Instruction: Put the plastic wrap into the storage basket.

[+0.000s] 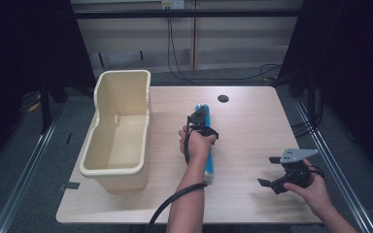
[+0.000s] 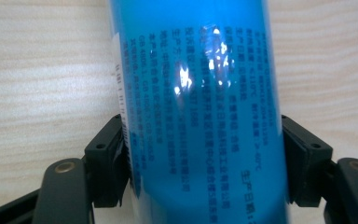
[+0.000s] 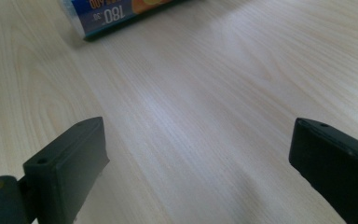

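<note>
**Left jaws clamped on the blue tube, right jaws spread over bare wood**

In the left gripper view the two black pads [image 2: 114,161] press on opposite flanks of the blue tube [image 2: 198,112], which fills the gap between them and runs straight up and away from the camera. The left gripper [image 1: 200,121] grips it partway along its length, with the pale tabletop [image 2: 42,70] showing on both sides of the tube. No earlier state is told here; the pads simply sit tight against the blue wrapper.

The right gripper [image 1: 275,171] stands with its jaws wide apart and nothing between them, just beside the table's near right corner. In its own view the near end of the tube [image 3: 116,14] lies well ahead, with open wood in between.

From the high view the tube lies flat near the middle of the table [image 1: 252,121], its long axis running from the near edge towards the far edge, tilted a little leftward at the far end. Its near end sits close to the person's left forearm [image 1: 189,194].

A cream bin [image 1: 121,126] stands to the left of the tube, apart from it, at the table's left edge. A dark round hole [image 1: 223,98] lies beyond the tube's far end. Right of the tube the wood is open up to the right edge.
</note>
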A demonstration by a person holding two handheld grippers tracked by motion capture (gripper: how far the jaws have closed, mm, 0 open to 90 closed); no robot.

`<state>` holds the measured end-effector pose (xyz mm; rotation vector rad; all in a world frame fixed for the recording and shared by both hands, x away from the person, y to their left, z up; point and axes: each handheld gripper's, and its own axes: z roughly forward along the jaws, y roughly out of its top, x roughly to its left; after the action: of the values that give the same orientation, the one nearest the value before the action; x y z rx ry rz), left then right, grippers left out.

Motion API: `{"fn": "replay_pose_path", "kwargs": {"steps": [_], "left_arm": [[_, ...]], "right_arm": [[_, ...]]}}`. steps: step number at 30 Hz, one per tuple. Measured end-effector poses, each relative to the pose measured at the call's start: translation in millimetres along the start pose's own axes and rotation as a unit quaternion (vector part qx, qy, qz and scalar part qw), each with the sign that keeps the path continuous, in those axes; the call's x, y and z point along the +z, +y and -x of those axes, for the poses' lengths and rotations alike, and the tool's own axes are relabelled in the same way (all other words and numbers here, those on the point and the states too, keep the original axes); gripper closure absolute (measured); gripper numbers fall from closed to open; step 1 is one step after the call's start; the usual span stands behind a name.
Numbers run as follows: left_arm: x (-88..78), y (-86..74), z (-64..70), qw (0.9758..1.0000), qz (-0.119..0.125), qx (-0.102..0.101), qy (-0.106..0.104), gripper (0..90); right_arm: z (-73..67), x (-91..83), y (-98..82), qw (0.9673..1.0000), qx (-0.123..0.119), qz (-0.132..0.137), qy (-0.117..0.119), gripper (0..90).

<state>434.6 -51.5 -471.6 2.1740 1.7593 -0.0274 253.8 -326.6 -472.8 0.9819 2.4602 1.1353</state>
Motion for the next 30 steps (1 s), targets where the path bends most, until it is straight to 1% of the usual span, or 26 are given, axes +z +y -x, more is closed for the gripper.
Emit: {"fn": "replay_pose_path", "kwargs": {"steps": [2, 3, 4, 5, 6, 7, 8, 9, 10, 11, 12, 13, 15, 18, 19, 20, 21, 22, 23, 25, 28, 29, 30], "left_arm": [[-1.8, -0.4, -0.2, 0.9997, -0.012, 0.017, 0.008, 30.5], [-1.8, -0.4, -0.2, 0.9997, -0.012, 0.017, 0.008, 30.8], [-4.4, -1.9, -0.4, 0.9988, -0.027, 0.037, 0.019, 31.2], [-4.4, -1.9, -0.4, 0.9988, -0.027, 0.037, 0.019, 31.4], [-6.9, -4.0, -2.0, 0.998, -0.031, 0.048, 0.026, 31.7], [-6.9, -4.0, -2.0, 0.998, -0.031, 0.048, 0.026, 31.8], [-9.3, -5.2, -3.8, 0.9972, -0.037, 0.059, 0.026, 31.8], [-10.7, -5.7, -5.3, 0.997, -0.038, 0.063, 0.025, 31.9], [-12.9, -6.4, -5.5, 0.9972, -0.037, 0.061, 0.023, 32.0], [-16.6, -6.9, -7.2, 0.9964, -0.041, 0.071, 0.021, 32.0], [-19.6, -7.5, -7.0, 0.9964, -0.042, 0.07, 0.022, 32.1], [-22.8, -7.5, -7.1, 0.9958, -0.046, 0.076, 0.022, 32.1], [-28.5, -7.4, -6.3, 0.9959, -0.039, 0.079, 0.019, 32.2], [-37.8, -6.7, -5.7, 0.9954, -0.046, 0.081, 0.02, 32.2], [-41.2, -6.4, -5.9, 0.9949, -0.05, 0.086, 0.018, 32.2], [-46.1, -6.1, -4.8, 0.9955, -0.043, 0.084, 0.015, 32.2], [-46.1, -6.1, -4.8, 0.9955, -0.043, 0.084, 0.015, 32.2], [-50.0, -5.7, -3.6, 0.9956, -0.042, 0.082, 0.013, 32.2], [-52.6, -5.3, -3.8, 0.9955, -0.04, 0.085, 0.009, 32.2], [-57.4, -4.7, -2.7, 0.9954, -0.044, 0.085, 0.006, 32.2], [-67.5, -3.8, -1.8, 0.9948, -0.045, 0.091, 0.007, 32.3], [-71.0, -3.8, -1.2, 0.995, -0.044, 0.09, 0.006, 32.2], [-77.2, -4.0, -1.9, 0.9948, -0.041, 0.093, 0.0, 32.2]], "right_arm": [[0.5, 0.2, -0.2, 1.0, 0.002, 0.001, 0.004, 4.0], [0.5, 0.2, -0.2, 1.0, 0.002, 0.001, 0.004, 4.0], [1.0, 0.1, -0.2, 1.0, 0.003, 0.003, 0.005, 3.9], [1.0, 0.1, -0.2, 1.0, 0.003, 0.003, 0.005, 3.9], [1.2, 0.0, 0.1, 1.0, 0.006, 0.005, 0.005, 4.0], [1.2, 0.0, 0.1, 1.0, 0.006, 0.005, 0.005, 4.0], [1.3, -0.4, 0.1, 1.0, 0.007, 0.005, 0.005, 3.9], [1.4, -0.2, 0.3, 1.0, 0.005, 0.006, 0.005, 3.9], [1.2, -0.1, 0.4, 1.0, 0.005, 0.005, 0.004, 3.9], [1.0, 0.3, 0.4, 1.0, 0.004, 0.005, 0.004, 4.0], [0.5, 0.8, 0.6, 1.0, 0.006, 0.004, 0.005, 3.9], [0.5, 0.8, 0.6, 1.0, 0.006, 0.004, 0.005, 3.9], [0.4, 0.7, 0.9, 1.0, 0.006, 0.004, 0.006, 3.9], [0.5, -0.1, 0.9, 1.0, 0.007, 0.006, 0.004, 3.9], [0.5, -0.1, 0.9, 1.0, 0.007, 0.006, 0.004, 3.9], [0.5, -0.6, 0.9, 0.9999, 0.005, 0.008, 0.003, 3.9], [0.5, -0.6, 0.9, 0.9999, 0.005, 0.008, 0.003, 3.9], [0.5, -0.7, 0.8, 1.0, 0.004, 0.008, 0.001, 3.9], [0.5, -0.5, 0.7, 1.0, 0.004, 0.008, 0.003, 4.0], [0.6, -0.5, 0.7, 0.9999, 0.005, 0.009, 0.003, 3.9], [0.9, -1.6, 1.1, 0.9999, 0.006, 0.011, 0.003, 3.9], [0.9, -1.9, 1.1, 0.9999, 0.005, 0.014, 0.003, 3.9], [0.8, -2.9, 1.3, 0.9999, 0.009, 0.014, 0.001, 3.9]]}}
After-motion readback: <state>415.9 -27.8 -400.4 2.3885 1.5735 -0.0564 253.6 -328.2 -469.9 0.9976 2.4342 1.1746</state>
